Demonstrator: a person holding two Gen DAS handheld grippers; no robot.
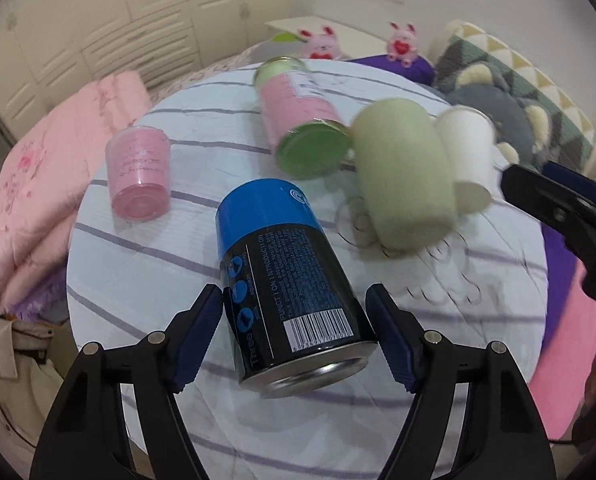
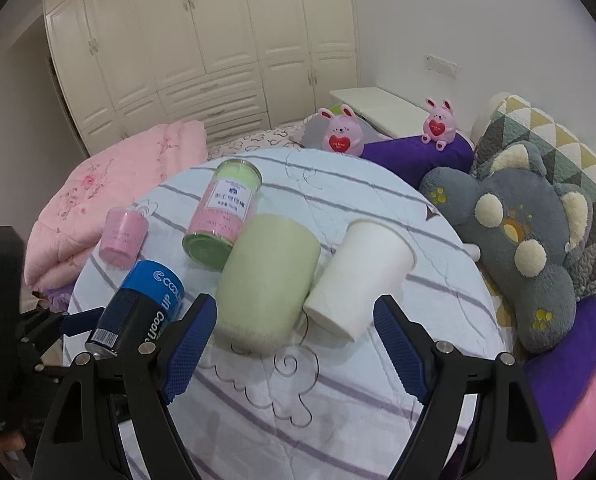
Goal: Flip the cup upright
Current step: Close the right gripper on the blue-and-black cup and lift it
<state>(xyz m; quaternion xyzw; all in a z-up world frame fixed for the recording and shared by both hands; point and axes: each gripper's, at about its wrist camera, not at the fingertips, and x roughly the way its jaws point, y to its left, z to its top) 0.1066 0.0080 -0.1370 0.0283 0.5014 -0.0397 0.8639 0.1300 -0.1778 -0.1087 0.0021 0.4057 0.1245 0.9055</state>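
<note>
Your left gripper (image 1: 294,334): jaws wide, blue can (image 1: 282,280) between, lower middle | your right gripper (image 2: 294,346): jaws wide, nothing held | green cup (image 2: 264,280) and white cup (image 2: 358,276) lie tipped, mid-frame.

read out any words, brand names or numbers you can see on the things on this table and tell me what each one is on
"FUNCTION INTRODUCTION": heading on the blue and black can, left wrist view.
"Three": same can, near its base.
"CooTi..." and "UP": same can, right wrist view, partly hidden by a gripper finger.
Barcode digits and fine print on the can: too small to read.
Label on the pink and green jar: characters blurred, unreadable.
Print on the small pink cup: too faint.
</note>
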